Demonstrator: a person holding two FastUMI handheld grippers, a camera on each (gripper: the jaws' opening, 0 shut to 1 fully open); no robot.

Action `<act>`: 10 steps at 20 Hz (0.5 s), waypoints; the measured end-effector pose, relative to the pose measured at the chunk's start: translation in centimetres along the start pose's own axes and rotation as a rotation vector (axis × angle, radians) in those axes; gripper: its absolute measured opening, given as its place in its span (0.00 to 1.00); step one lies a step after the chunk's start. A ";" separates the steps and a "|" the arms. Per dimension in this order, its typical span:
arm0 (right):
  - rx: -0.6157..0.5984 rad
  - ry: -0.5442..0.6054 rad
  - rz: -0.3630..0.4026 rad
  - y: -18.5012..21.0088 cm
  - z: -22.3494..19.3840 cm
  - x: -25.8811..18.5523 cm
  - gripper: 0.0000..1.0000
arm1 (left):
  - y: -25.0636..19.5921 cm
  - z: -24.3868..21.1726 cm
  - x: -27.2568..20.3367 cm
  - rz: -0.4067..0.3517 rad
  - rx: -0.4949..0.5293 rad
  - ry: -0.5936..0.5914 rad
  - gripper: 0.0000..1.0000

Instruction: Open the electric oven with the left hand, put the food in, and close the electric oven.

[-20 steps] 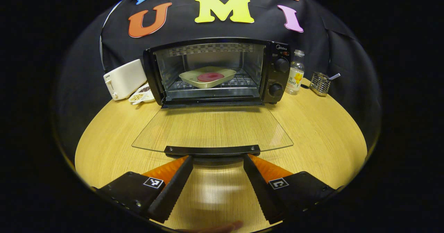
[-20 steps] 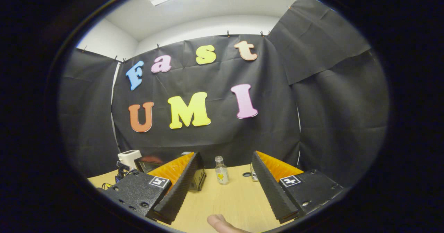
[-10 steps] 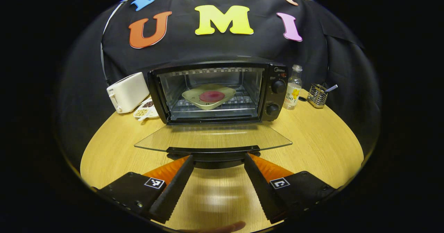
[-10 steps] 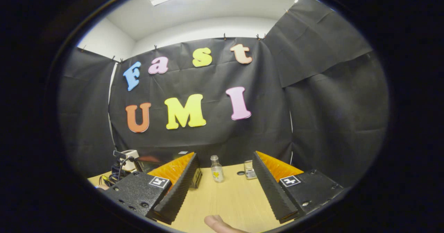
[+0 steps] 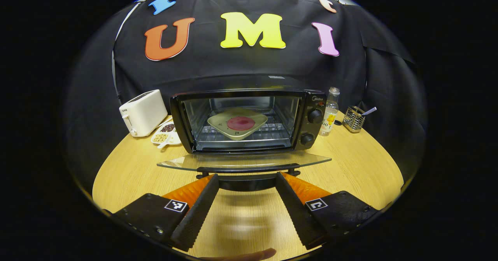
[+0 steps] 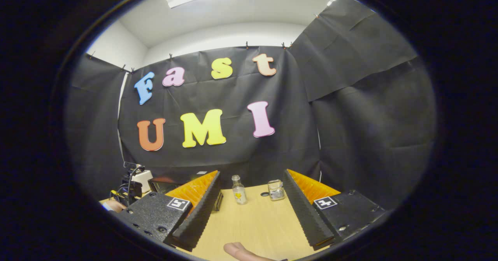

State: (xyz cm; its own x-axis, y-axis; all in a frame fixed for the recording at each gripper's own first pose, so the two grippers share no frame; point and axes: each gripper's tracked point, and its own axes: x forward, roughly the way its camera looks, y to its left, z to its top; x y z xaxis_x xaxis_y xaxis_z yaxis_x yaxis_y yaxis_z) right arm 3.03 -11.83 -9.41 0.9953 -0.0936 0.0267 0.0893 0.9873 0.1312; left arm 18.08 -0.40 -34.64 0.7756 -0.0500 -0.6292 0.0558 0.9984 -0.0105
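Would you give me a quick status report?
Left gripper open under door handle. Right gripper open, empty. Food inside oven. Nothing blocking.

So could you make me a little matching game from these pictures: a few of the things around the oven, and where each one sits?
Things:
1. plate of food
2. toaster
3. bottle
4. wire holder

Places:
A. on the table left of the oven
B. far right on the table, past the bottle
C. on the rack inside the oven
D. just right of the oven's knobs

Pairs: 1-C, 2-A, 3-D, 4-B
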 end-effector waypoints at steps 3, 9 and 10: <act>-0.002 0.005 -0.005 -0.2 0.0 -0.9 1.00 | 0.0 1.7 0.1 -0.003 0.021 -0.019 0.95; -0.043 -0.048 0.004 0.1 1.7 -4.1 0.95 | 0.5 5.8 1.8 0.002 0.013 -0.089 0.98; -0.052 -0.051 -0.001 0.0 1.7 -4.5 0.95 | 0.6 6.1 2.1 0.011 0.000 -0.091 0.98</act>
State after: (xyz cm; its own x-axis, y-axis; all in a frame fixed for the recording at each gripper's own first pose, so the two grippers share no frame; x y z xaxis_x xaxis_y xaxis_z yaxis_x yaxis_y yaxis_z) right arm -1.51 -11.67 -7.83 0.9921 -0.0994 0.0768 0.0932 0.9925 0.0795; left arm 23.57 -0.02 -31.19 0.8302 -0.0408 -0.5559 0.0465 0.9989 -0.0038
